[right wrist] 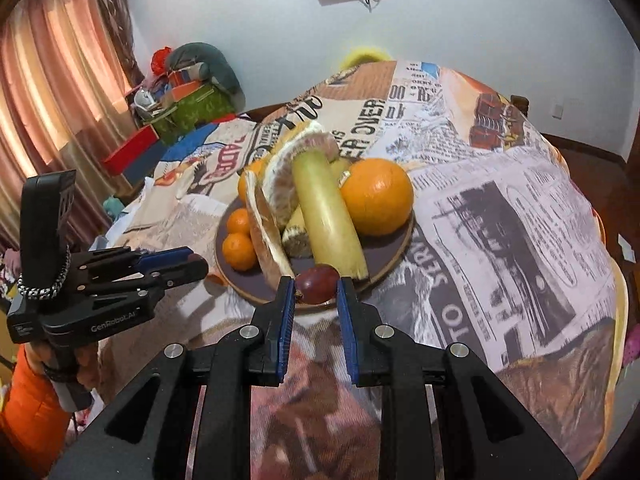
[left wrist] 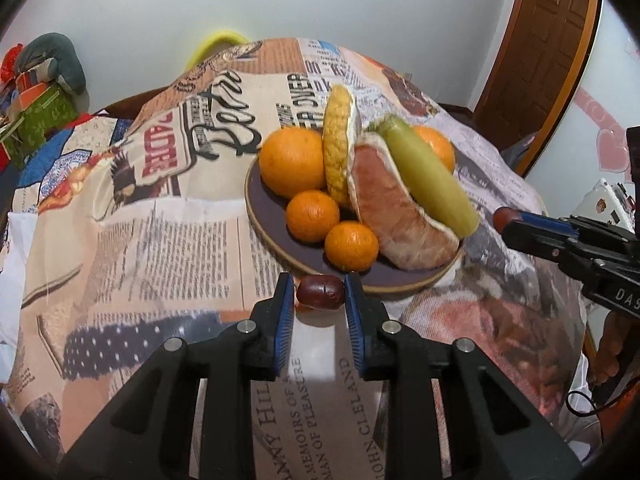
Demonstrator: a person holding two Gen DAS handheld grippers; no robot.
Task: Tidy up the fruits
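On the "JOHN CLELAND" newsprint cloth [left wrist: 168, 240], left gripper [left wrist: 320, 294] and "GenRobot.AI"-marked right gripper [right wrist: 316, 292] each clamping a red date [left wrist: 321, 291].

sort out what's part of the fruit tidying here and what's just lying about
Part of the job:
- left gripper shut on a red date
- right gripper shut on a red grape
- plate with oranges, pomelo pieces, green stalk

Lying about:
- printed tablecloth
- green box
- curtain

Each black tool [right wrist: 316, 286] has blue ribbed pads [right wrist: 287, 320], silver screws and an orange sleeve [right wrist: 28, 400] behind.
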